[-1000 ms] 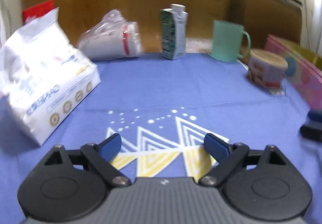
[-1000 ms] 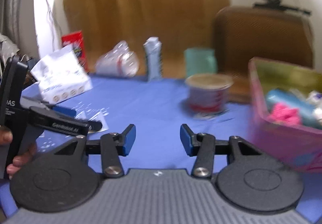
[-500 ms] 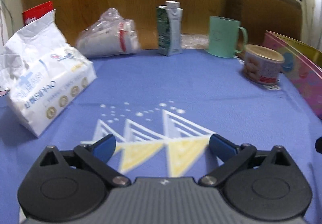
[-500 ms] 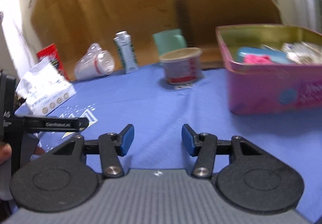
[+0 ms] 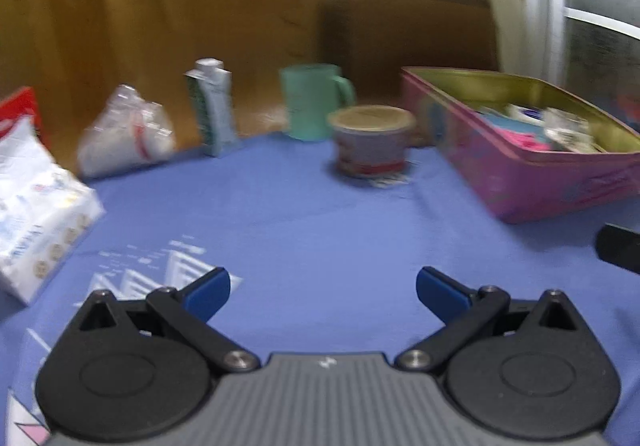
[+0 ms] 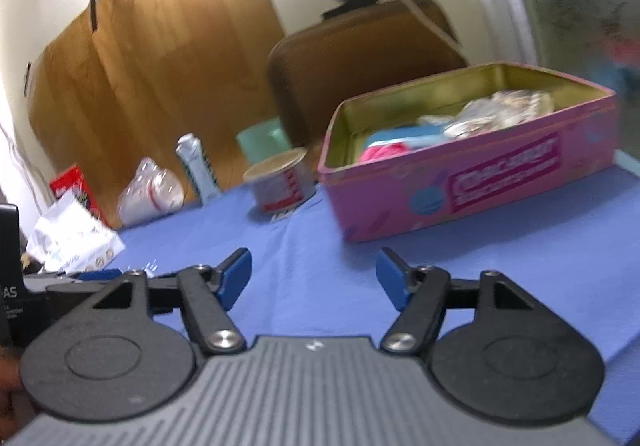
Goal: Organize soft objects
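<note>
Two hand-held grippers, left (image 5: 323, 293) & right (image 6: 314, 276), both spread, pink tin (image 6: 472, 181) w/ soft items (image 6: 384, 153)

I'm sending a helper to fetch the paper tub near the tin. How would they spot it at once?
Find the pink tin on the blue cloth. Just left of its near corner stands a short round tub with a tan lid and red band. It is squatter than the green mug behind it.

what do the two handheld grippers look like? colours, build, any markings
Both match. The left gripper and right gripper each have blue finger pads on black linkage arms with silver pivot screws, two round black discs, and a ribbed grey body bearing a small white logo. No cables show.
</note>
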`<state>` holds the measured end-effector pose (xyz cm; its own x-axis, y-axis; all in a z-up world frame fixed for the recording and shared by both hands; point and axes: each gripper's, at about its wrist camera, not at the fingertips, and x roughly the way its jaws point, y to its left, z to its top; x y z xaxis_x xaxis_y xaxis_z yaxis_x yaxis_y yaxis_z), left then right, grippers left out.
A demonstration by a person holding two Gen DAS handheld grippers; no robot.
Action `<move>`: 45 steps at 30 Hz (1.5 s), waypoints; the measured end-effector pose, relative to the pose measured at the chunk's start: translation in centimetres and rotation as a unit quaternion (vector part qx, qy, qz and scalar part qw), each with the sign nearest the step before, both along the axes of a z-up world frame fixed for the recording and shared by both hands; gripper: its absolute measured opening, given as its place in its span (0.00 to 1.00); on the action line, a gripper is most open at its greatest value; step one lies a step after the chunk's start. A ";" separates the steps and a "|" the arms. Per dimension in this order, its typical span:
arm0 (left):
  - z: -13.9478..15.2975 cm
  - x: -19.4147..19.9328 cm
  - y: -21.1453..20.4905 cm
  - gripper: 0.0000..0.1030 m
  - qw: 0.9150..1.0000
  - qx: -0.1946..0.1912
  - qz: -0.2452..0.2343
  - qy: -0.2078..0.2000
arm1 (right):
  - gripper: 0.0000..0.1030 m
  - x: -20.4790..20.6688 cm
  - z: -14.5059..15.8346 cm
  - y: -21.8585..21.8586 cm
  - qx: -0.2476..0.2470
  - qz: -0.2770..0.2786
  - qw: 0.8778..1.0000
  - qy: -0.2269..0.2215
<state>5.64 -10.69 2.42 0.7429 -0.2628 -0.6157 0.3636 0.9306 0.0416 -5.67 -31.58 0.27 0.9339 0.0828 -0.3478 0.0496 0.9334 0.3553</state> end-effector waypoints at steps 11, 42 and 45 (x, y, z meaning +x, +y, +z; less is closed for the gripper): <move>1.2 -1.7 -5.3 1.00 0.999 0.008 -0.037 0.009 | 0.71 -2.8 0.0 -4.6 0.035 -0.053 0.998 -0.019; 1.3 -2.8 -6.1 1.00 0.999 0.030 -0.023 -0.007 | 0.77 -3.1 0.2 -5.9 0.050 -0.058 0.996 -0.036; 1.2 -2.8 -5.8 1.00 0.999 0.027 -0.020 0.000 | 0.78 -3.0 0.3 -5.6 0.049 -0.055 0.997 -0.034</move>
